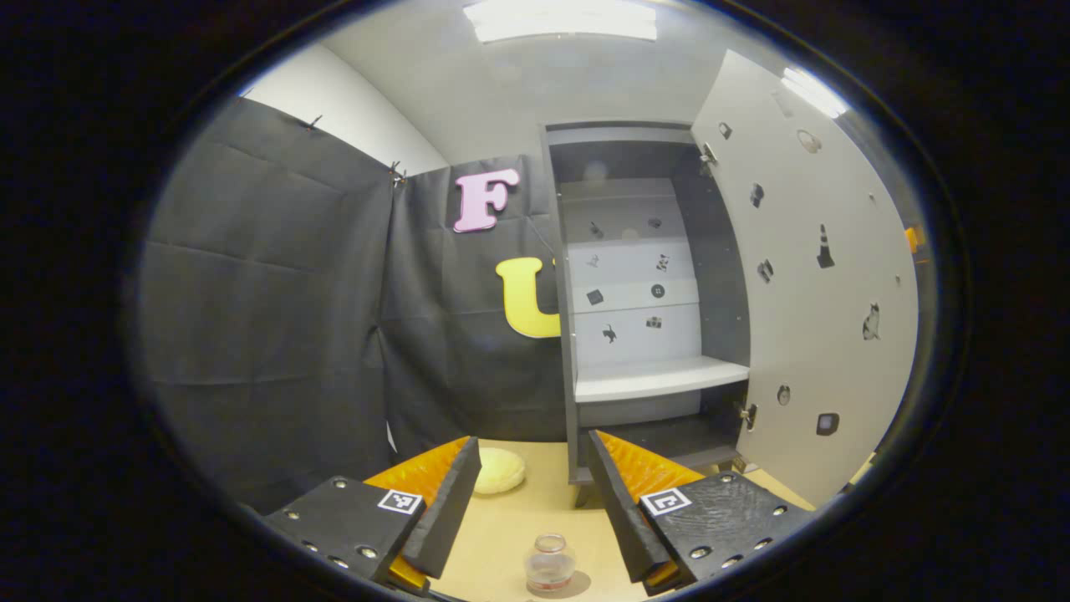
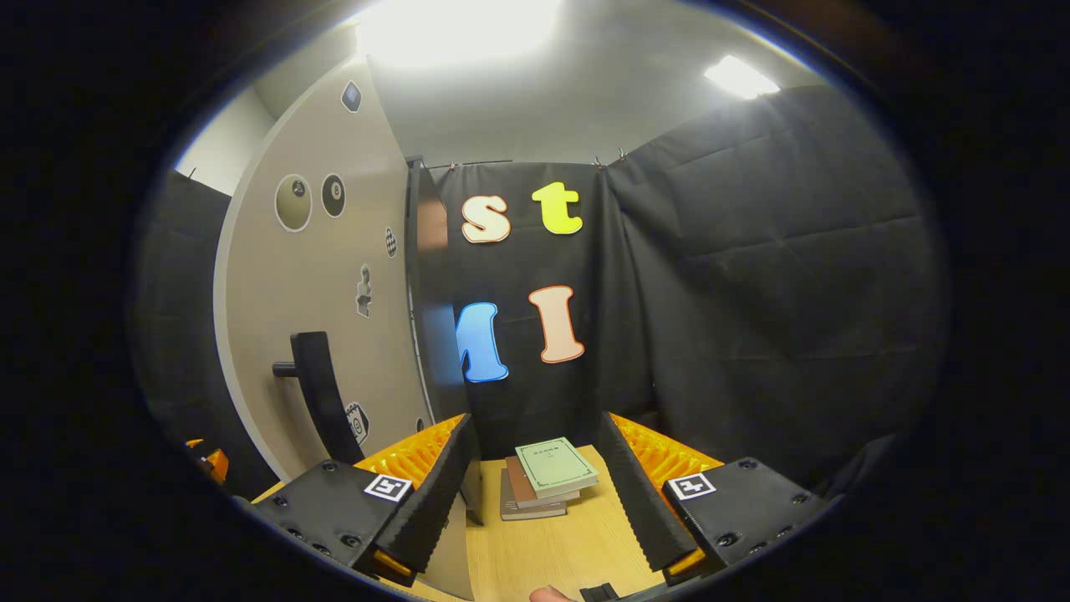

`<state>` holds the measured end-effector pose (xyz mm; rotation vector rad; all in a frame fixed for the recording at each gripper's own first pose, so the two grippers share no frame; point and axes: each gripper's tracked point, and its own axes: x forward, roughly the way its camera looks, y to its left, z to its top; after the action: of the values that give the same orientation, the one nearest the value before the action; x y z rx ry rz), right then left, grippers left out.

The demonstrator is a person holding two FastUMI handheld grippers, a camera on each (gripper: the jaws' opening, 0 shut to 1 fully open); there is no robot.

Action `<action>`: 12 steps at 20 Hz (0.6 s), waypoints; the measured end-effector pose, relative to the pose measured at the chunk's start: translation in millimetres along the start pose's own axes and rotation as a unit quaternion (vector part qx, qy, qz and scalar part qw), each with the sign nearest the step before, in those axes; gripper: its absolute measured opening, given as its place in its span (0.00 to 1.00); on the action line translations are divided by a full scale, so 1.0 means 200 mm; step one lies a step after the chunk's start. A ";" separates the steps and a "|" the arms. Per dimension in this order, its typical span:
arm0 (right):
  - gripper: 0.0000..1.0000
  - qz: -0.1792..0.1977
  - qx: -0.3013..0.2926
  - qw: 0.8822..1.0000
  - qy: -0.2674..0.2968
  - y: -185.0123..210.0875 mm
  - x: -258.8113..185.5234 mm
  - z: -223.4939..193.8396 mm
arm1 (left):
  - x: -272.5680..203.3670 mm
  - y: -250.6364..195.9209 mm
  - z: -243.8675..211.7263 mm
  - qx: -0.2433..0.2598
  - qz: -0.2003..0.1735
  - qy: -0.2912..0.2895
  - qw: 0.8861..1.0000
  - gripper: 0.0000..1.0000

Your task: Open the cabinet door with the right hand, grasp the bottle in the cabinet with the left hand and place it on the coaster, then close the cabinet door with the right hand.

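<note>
The grey cabinet (image 1: pixel 568 334) stands open, its white shelf (image 1: pixel 660 378) bare. Its door (image 1: pixel 802 293) is swung wide to the right. A small clear glass bottle (image 1: pixel 549 562) stands upright on the wooden table, low between the fingers of my open left gripper (image 1: pixel 533 447), which do not touch it. A pale yellow round coaster (image 1: pixel 499 470) lies farther back by the left finger, apart from the bottle. In the right gripper view, my right gripper (image 2: pixel 537 426) is open and holds nothing. The door's outer face (image 2: pixel 318 276) and its black handle (image 2: pixel 322 401) are just to its left.
A stack of notebooks (image 2: pixel 547 477) lies on the table (image 2: pixel 560 543) ahead of the right gripper. Black cloth walls close the booth on both sides. Small picture stickers dot the door and the cabinet's back panel (image 1: pixel 635 284).
</note>
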<state>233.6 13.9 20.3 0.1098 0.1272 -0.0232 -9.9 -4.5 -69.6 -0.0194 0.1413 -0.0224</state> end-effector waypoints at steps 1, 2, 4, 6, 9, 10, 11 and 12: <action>0.95 0.004 0.000 1.000 0.000 0.03 0.00 0.00 | 0.01 0.02 0.01 0.002 0.002 0.000 1.000 0.79; 0.95 0.008 -0.001 1.000 0.000 0.06 -0.01 0.00 | 0.02 0.05 0.03 0.007 0.003 -0.003 1.000 0.77; 0.95 0.010 -0.005 1.000 0.002 0.10 -0.02 -0.01 | 0.03 0.11 0.05 0.019 0.002 -0.010 1.000 0.77; 0.95 0.015 -0.009 1.000 0.003 0.16 -0.04 -0.02 | 0.03 0.15 0.07 0.027 0.000 -0.015 1.000 0.77; 0.91 -0.003 -0.033 0.999 -0.007 0.18 -0.05 0.01 | 0.05 0.22 0.08 0.016 -0.001 -0.019 1.000 0.77; 0.95 -0.008 -0.041 0.999 -0.012 0.19 -0.05 0.02 | 0.06 0.24 0.08 0.012 -0.002 -0.020 1.000 0.79; 0.91 -0.012 -0.049 0.999 -0.014 0.20 -0.05 0.02 | 0.06 0.26 0.08 0.010 -0.003 -0.020 1.000 0.77; 0.95 -0.015 -0.054 0.998 -0.015 0.22 -0.04 0.02 | 0.07 0.29 0.07 0.010 -0.003 -0.018 1.000 0.77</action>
<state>228.0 56.8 30.0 -0.0006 0.1005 -0.0468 6.2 52.9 -59.1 -0.0010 0.1045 -0.0290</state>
